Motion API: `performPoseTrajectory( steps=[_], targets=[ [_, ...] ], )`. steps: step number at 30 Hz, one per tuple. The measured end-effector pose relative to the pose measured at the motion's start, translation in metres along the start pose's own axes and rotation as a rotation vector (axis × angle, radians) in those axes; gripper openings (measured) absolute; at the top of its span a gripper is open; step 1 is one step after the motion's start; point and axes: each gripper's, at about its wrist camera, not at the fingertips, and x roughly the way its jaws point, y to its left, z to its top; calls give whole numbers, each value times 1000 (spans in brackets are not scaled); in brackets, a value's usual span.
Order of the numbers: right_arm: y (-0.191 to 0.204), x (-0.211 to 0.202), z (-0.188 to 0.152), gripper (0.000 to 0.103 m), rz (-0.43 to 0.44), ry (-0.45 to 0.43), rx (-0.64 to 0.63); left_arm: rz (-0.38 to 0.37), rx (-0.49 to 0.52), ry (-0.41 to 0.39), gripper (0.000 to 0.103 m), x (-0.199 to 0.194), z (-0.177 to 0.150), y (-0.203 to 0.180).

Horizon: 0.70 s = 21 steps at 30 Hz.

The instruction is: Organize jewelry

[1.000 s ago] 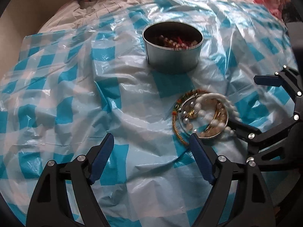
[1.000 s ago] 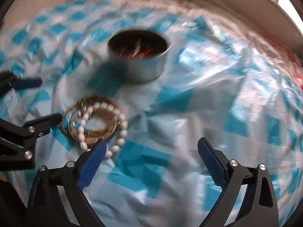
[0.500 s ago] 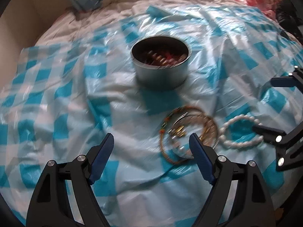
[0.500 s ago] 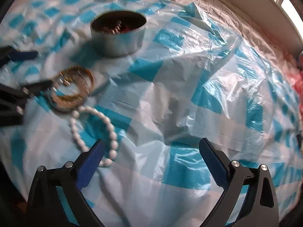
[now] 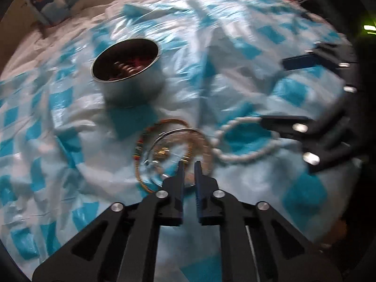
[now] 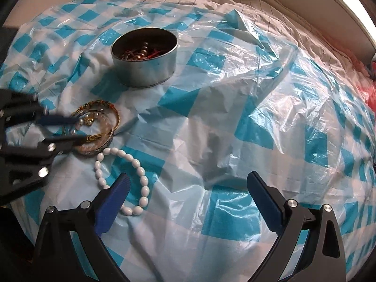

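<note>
In the left wrist view, a round metal tin (image 5: 127, 70) stands on a blue-and-white checked plastic sheet (image 5: 58, 122) spread over a bed; inside it lie beads and something red, blurred. In front of the tin, a little to the right, lies a pile of bangles (image 5: 172, 151), gold, silver and one of coloured beads. The left gripper (image 5: 188, 168) has its jaws nearly closed over the near edge of that pile; whether they pinch a bangle cannot be told. Just right of the bangles lies a white bead bracelet (image 5: 244, 141), and the right gripper (image 5: 277, 91) reaches over it from the right. In the right wrist view, the tin (image 6: 144, 57) holds metallic beads and a red strand. The bangles (image 6: 98, 127) lie in front of it to the left, the left gripper (image 6: 75, 130) at them. The bracelet (image 6: 124, 178) lies nearer still, touching the pile. The right gripper (image 6: 188, 188) has its jaws wide open, holding nothing, its left finger (image 6: 112, 197) over the bracelet.
</note>
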Motion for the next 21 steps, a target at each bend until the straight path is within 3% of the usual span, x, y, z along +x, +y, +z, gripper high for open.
performPoseTrajectory(
  steps=[3,9,10,12,14,15,16,17,18,21],
  targets=[
    [-2,-2,-1,95,13,-2,9,-59,-12,-30,7,-13,-6,4],
    [2,-2,-2,95,75,-2,12,-46,-32,-29,9,-14,-10,8],
    [4,-1,-1,95,84,1,8,-42,-16,-33,13,-14,-9,5],
    [7,1,-2,95,96,10,0,-18,30,-39,42,-11,-8,-6],
    [10,4,-1,95,94,18,-9,22,81,-35,48,-5,-8,-18],
    [11,5,-1,95,93,21,-11,28,97,-22,45,-2,-8,-21],
    [11,5,-1,95,93,23,-12,28,104,-4,35,1,-8,-22],
    [11,6,-2,95,91,25,-13,26,108,12,15,3,-8,-24],
    [11,7,-1,95,91,27,-12,36,130,15,4,1,-9,-25],
    [10,7,-2,95,92,31,-11,-19,132,-5,0,-11,-10,-25]
  ],
)
